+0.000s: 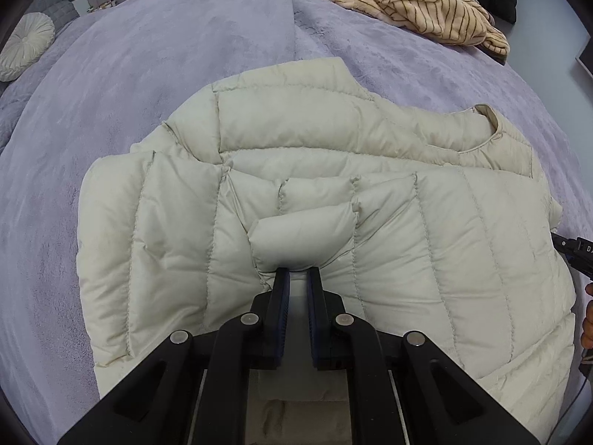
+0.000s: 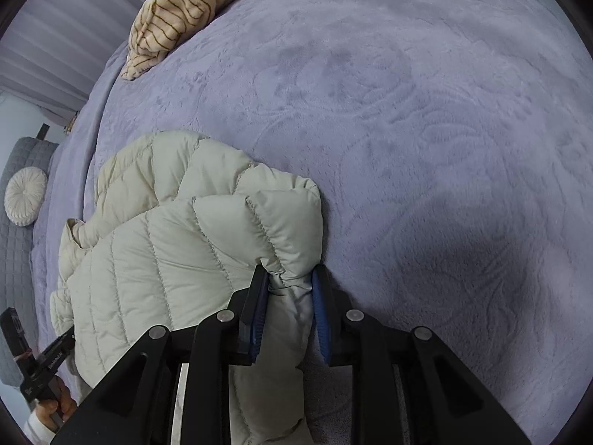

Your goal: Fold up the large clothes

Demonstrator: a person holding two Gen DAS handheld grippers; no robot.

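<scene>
A cream quilted puffer jacket [image 1: 333, 193] lies partly folded on a lilac bed cover [image 1: 155, 74]. Its collar [image 1: 496, 126] shows at the right. My left gripper [image 1: 298, 272] is shut on a bunched ridge of the jacket at its near edge. In the right wrist view the same jacket [image 2: 178, 244] lies left of centre. My right gripper [image 2: 291, 272] is shut on a gathered fold of the jacket at its right edge, fabric pinched between the blue pads [image 2: 320, 304]. The other gripper's body shows at the lower left of that view.
A striped beige garment [image 1: 418, 7] lies at the far right of the bed, also in the right wrist view [image 2: 185, 11]. A round white cushion [image 1: 26, 44] and a grey quilted headboard [image 1: 55, 3] are at the left. Lilac cover [image 2: 426, 148] stretches right of the jacket.
</scene>
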